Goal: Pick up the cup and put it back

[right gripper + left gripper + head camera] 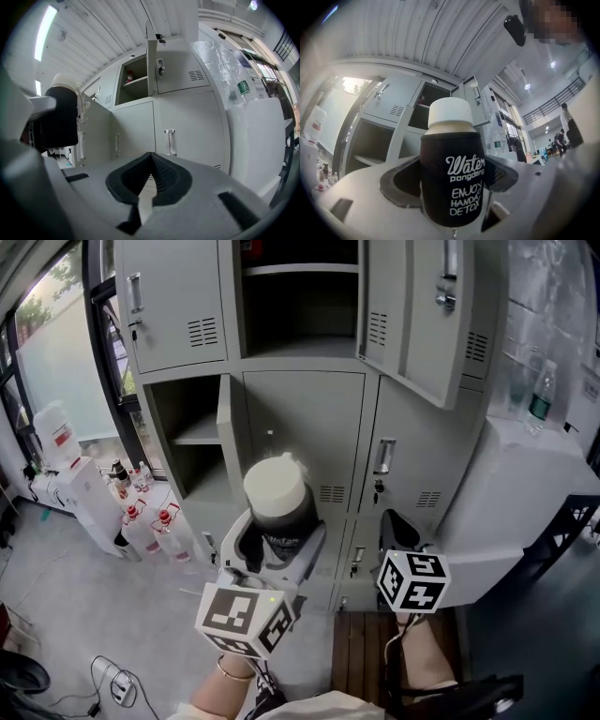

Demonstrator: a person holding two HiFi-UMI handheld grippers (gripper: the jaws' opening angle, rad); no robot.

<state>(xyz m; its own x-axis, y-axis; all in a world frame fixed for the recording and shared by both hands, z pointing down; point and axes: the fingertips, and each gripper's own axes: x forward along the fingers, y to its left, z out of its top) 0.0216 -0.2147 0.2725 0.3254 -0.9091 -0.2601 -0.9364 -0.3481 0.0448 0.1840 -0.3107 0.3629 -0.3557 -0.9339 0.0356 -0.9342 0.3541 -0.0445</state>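
The cup (pixel 278 503) is a bottle with a white lid and a black sleeve printed in white. It stands upright between the jaws of my left gripper (pixel 277 545), which is shut on it and holds it in the air in front of the grey lockers (pixel 309 427). Seen from the left gripper view, the cup (pixel 452 180) fills the middle, clamped between both pads. My right gripper (pixel 398 535) hangs lower right with its jaws closed together and nothing in them; from the right gripper view (pixel 149 180) the cup (pixel 60 115) shows at far left.
Several locker doors stand open: an upper one (pixel 417 306) at right and a lower compartment with a shelf (pixel 197 437) at left. Plastic bottles (pixel 150 526) and a white box (pixel 80 493) sit on the floor at left. A white wrapped cabinet (pixel 525 493) stands right.
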